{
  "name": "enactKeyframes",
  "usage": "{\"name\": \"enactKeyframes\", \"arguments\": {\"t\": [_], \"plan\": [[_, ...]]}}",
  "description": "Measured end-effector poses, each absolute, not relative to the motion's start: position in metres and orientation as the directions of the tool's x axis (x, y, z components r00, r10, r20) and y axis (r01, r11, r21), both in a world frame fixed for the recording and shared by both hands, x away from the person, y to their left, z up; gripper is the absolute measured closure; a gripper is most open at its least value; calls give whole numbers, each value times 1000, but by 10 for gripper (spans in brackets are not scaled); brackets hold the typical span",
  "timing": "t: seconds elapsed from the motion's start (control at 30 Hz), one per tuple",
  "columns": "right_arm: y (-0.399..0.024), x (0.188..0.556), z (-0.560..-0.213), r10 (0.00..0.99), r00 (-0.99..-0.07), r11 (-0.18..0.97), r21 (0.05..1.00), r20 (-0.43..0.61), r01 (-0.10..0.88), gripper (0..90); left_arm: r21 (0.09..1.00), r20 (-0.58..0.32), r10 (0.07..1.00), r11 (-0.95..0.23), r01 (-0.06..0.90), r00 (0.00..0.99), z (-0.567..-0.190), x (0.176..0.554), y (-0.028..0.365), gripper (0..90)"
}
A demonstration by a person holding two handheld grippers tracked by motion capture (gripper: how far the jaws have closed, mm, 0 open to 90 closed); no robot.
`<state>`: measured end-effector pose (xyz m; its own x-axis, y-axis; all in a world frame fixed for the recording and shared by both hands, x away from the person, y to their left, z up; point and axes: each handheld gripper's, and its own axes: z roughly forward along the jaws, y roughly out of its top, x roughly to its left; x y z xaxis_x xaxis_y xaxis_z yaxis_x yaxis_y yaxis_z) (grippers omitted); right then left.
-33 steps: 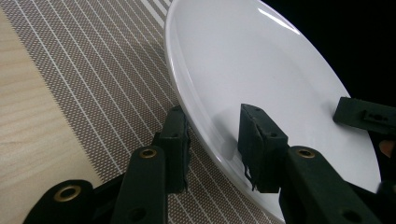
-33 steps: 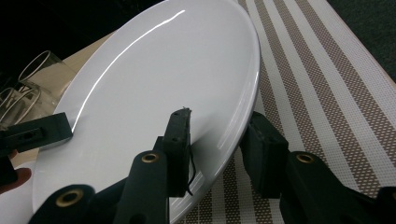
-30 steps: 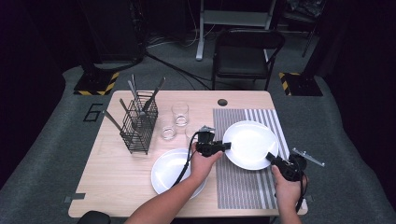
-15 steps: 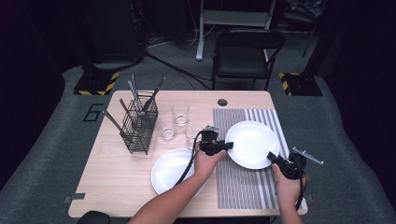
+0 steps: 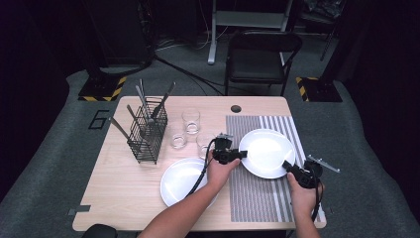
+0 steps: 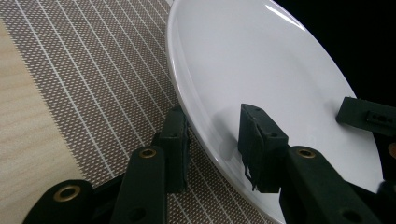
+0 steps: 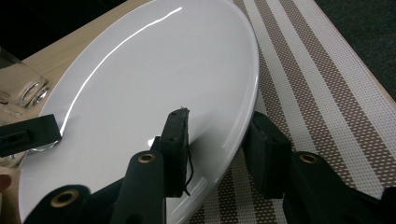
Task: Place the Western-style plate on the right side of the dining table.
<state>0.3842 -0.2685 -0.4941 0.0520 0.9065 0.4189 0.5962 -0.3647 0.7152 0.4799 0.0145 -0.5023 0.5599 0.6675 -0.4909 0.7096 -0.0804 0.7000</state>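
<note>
Two white plates: one (image 5: 267, 152) on the striped placemat (image 5: 257, 193), the other (image 5: 184, 179) left of it on bare wood. Three glasses (image 5: 190, 120) beyond. Left gripper (image 5: 237, 155) and right gripper (image 5: 289, 167) straddled the mat plate's rim, jaws apart, not pinching.

A dark room with grey carpet (image 5: 59, 148) holds 1 black folding chair (image 5: 262, 57) behind the wooden table (image 5: 124, 198).

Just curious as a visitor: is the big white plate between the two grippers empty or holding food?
Empty: the plate shows only bare, glossy white surface in both gripper views, on the striped placemat.
</note>
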Motion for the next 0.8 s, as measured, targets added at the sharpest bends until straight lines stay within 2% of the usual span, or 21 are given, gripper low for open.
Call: {"name": "enactKeyframes", "arguments": {"t": [0.8], "plan": [[-275, 386, -505, 913, 89, -367, 702, 399, 610, 599, 673, -495, 678, -96, 733, 543, -509, 480, 3, 634]]}}
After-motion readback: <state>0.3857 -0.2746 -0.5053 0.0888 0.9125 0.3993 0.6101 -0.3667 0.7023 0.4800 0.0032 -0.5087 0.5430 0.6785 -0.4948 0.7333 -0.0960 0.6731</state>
